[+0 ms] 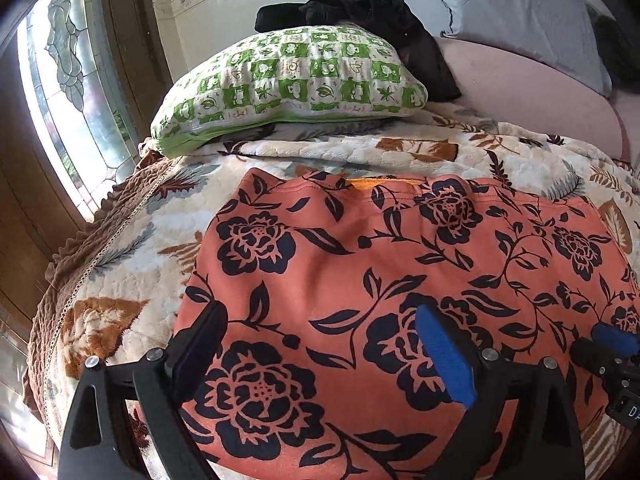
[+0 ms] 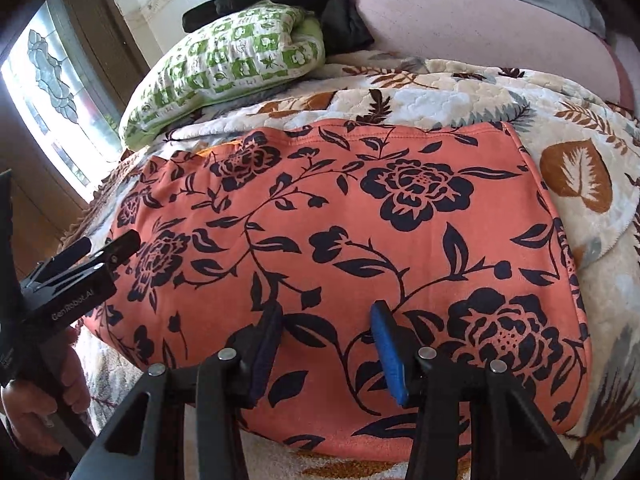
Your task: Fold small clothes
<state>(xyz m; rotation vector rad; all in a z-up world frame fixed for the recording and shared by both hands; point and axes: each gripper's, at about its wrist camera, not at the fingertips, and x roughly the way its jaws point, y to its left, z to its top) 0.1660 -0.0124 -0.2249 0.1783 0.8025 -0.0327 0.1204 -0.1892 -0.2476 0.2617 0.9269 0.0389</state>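
A: Garment (image 1: 360,264) status? Orange with black floral print, spread flat mid-bed on leaf-pattern blanket (image 1: 132,236), hem toward headboard edge.

B: Left gripper (image 1: 320,344) hovering over near-left part, jaws spread wide, nothing pinched.

A: Right gripper (image 2: 324,344)?

B: Over near edge, jaws about half apart, nothing between (contact with fabric unclear).

A: Background?

B: Green checked pillow (image 1: 288,80) at far-left corner, black clothing (image 1: 360,16) piled behind.

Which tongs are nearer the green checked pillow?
Left. The left tongs hover open over the orange floral garment on the side below the green checked pillow; the right tongs hover over its other side, farther off.
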